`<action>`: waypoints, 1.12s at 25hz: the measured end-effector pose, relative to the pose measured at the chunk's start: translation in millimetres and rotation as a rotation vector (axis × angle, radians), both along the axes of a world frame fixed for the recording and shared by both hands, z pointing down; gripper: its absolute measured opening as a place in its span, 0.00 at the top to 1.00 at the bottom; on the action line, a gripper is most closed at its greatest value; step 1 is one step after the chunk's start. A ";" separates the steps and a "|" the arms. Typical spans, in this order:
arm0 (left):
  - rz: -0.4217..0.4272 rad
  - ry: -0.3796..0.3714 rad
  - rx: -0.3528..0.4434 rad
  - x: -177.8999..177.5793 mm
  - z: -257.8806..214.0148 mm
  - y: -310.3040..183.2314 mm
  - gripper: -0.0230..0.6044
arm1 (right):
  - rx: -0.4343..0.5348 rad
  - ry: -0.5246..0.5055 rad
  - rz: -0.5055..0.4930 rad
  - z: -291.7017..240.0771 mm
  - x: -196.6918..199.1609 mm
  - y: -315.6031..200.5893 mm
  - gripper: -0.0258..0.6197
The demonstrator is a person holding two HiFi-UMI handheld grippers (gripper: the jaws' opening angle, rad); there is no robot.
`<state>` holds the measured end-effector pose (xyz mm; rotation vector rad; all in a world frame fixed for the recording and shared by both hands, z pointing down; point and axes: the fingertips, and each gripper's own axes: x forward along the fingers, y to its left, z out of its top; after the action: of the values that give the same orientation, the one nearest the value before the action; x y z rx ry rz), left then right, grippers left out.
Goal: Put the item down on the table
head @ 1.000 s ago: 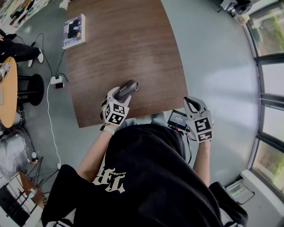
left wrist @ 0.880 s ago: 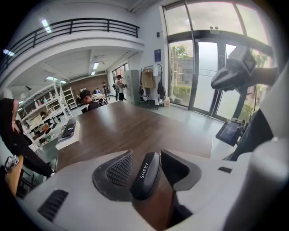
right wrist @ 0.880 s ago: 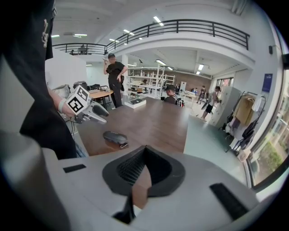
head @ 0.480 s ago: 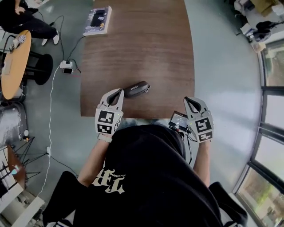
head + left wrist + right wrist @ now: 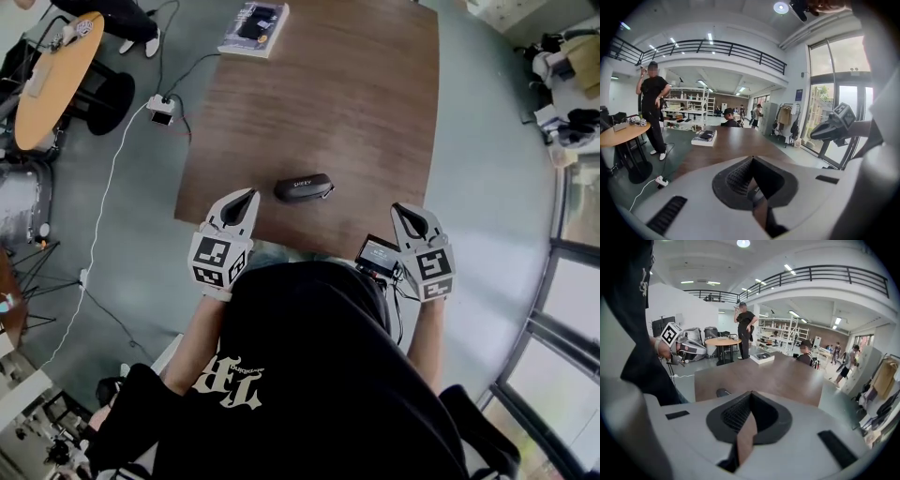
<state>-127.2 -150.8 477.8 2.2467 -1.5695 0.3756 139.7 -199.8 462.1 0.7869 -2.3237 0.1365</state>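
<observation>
The item, a black oblong case [image 5: 303, 187], lies flat on the brown table [image 5: 356, 103] near its front edge. My left gripper [image 5: 246, 197] hovers just left of the case at the table's edge, shut and empty, a short gap away from it. In the left gripper view its jaws [image 5: 751, 160] meet at the tips, and a sliver of the case [image 5: 756, 190] shows behind them. My right gripper [image 5: 407, 212] is shut and empty at the front right edge. In the right gripper view [image 5: 750, 394] the case [image 5: 723, 392] sits low on the left.
A book [image 5: 254, 26] lies at the table's far left corner. A round wooden side table [image 5: 47, 80], a stool and a power strip [image 5: 161, 111] with cables are on the floor at left. A small screen device [image 5: 378, 255] hangs at my waist. People stand further off [image 5: 651, 108].
The left gripper let go of the black case, drew back toward my body and shut. The case now lies on the table. The right gripper stayed put.
</observation>
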 end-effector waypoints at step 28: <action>-0.078 0.073 -0.010 -13.9 8.1 32.3 0.95 | 0.013 0.003 -0.168 3.1 -48.5 -20.9 0.98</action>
<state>-141.2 -118.5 485.9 2.1590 -1.6082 0.2767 91.2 -220.7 465.1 0.5941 -2.3783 0.0460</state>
